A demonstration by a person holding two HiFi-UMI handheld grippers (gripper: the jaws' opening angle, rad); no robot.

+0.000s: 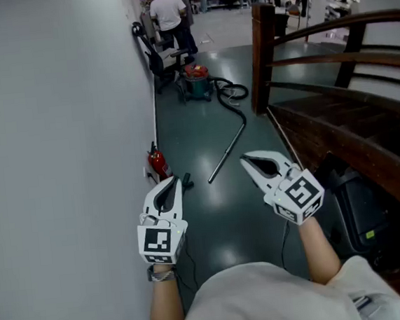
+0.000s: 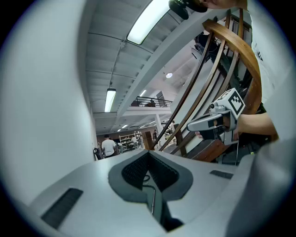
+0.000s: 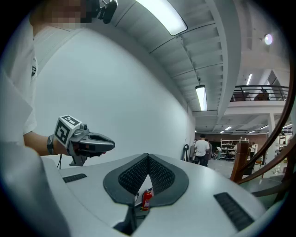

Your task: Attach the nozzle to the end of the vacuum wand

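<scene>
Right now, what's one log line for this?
left gripper: jaws shut, empty | right gripper: jaws shut, empty | long silver vacuum wand: on dark green floor, untouched

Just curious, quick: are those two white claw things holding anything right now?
Left white plastic gripper: closed, holding nothing.
Right white plastic gripper: closed, holding nothing.

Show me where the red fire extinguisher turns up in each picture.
Head view: fire extinguisher left of centre, against the wall.
Left gripper view: not in it.
Right gripper view: fire extinguisher bottom centre, seen between the jaws.
Shared landmark: the person in a white shirt, far off in all three.
</scene>
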